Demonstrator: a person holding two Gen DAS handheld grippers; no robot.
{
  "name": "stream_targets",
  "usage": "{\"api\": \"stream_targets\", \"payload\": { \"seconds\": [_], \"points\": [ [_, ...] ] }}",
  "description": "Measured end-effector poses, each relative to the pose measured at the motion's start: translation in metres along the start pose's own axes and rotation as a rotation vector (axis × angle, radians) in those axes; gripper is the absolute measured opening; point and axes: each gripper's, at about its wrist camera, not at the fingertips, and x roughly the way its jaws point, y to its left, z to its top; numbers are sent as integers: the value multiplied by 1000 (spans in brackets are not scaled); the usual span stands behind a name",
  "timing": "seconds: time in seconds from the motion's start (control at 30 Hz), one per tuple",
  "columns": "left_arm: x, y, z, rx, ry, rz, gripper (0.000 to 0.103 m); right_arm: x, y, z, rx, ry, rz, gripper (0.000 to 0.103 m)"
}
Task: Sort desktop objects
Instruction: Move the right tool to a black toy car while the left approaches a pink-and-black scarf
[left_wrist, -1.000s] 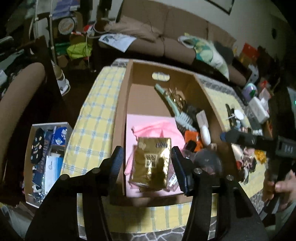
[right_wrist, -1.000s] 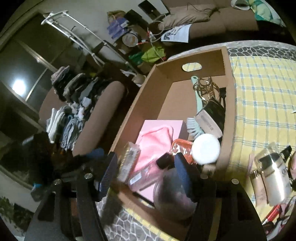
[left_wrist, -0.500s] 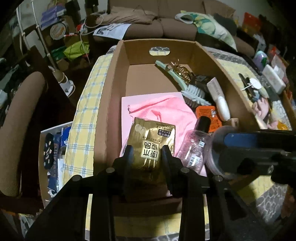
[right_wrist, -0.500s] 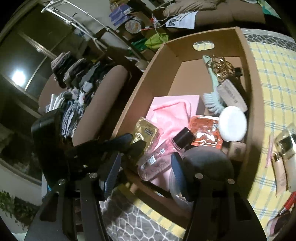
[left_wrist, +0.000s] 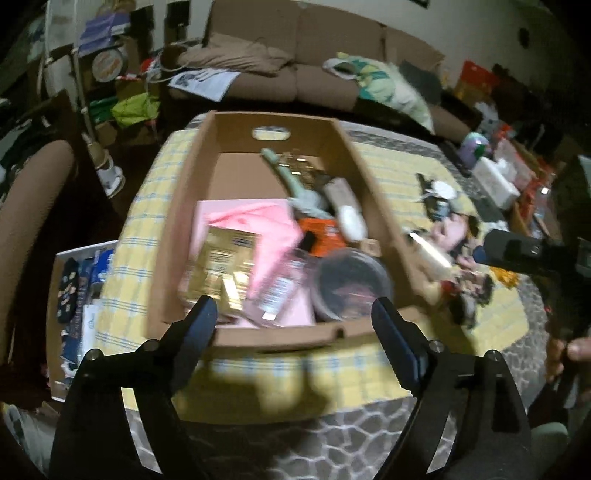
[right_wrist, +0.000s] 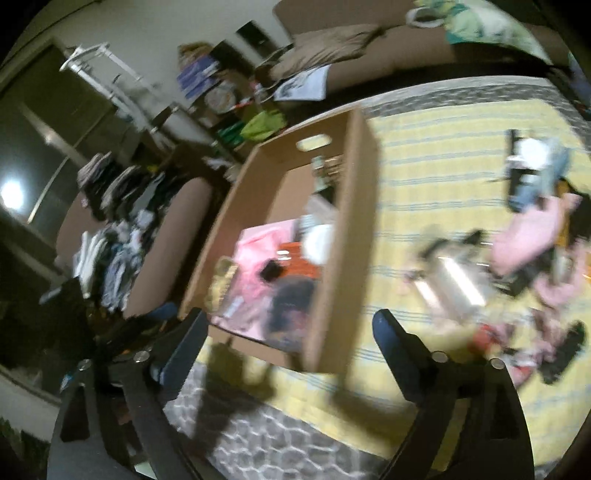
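A cardboard box (left_wrist: 173, 236) stands on the yellow checked cloth (left_wrist: 147, 206). Inside lie a gold packet (left_wrist: 225, 266), a pink cloth (left_wrist: 255, 221), a clear pink bottle (left_wrist: 277, 295), a round dark-lidded jar (left_wrist: 351, 284), an orange pack and a green brush. My left gripper (left_wrist: 295, 325) is open and empty, just in front of the box's near wall. My right gripper (right_wrist: 288, 339) is open and empty, in front of the box (right_wrist: 340, 236). The jar (right_wrist: 291, 299) shows blurred inside it.
Loose items lie on the cloth right of the box: a pale tube (right_wrist: 454, 284), pink fabric (right_wrist: 524, 240), dark small things (left_wrist: 439, 206). A brown armchair (left_wrist: 29, 195) and a floor box of socks (left_wrist: 74, 284) stand at left. A sofa (left_wrist: 314, 74) stands behind.
My left gripper has opened, let go of the gold packet and drawn back out of the box. My right gripper has released the jar into the box and pulled back to the right.
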Motion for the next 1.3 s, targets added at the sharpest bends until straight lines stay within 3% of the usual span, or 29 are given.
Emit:
{"api": "stream_targets", "payload": {
  "seconds": [0.3, 0.47, 0.67, 0.9, 1.1, 1.3],
  "points": [
    [12, -85, -16, 78, 30, -96, 84, -56, -58, -21, 65, -73, -140, 95],
    [26, -139, -29, 179, 47, -137, 84, -78, -89, -33, 86, -100, -225, 95],
    [59, -195, -43, 298, 84, -142, 84, -91, -131, -43, 140, -112, -284, 95],
    [104, -222, -49, 337, 138, -120, 84, -87, -169, -51, 164, -79, -362, 95],
    [120, -234, -51, 330, 152, -140, 84, -78, -184, -50, 93, -51, -416, 95],
    [125, -239, -59, 311, 213, -171, 84, -55, -181, -55, -117, 10, -477, 95]
  ]
}}
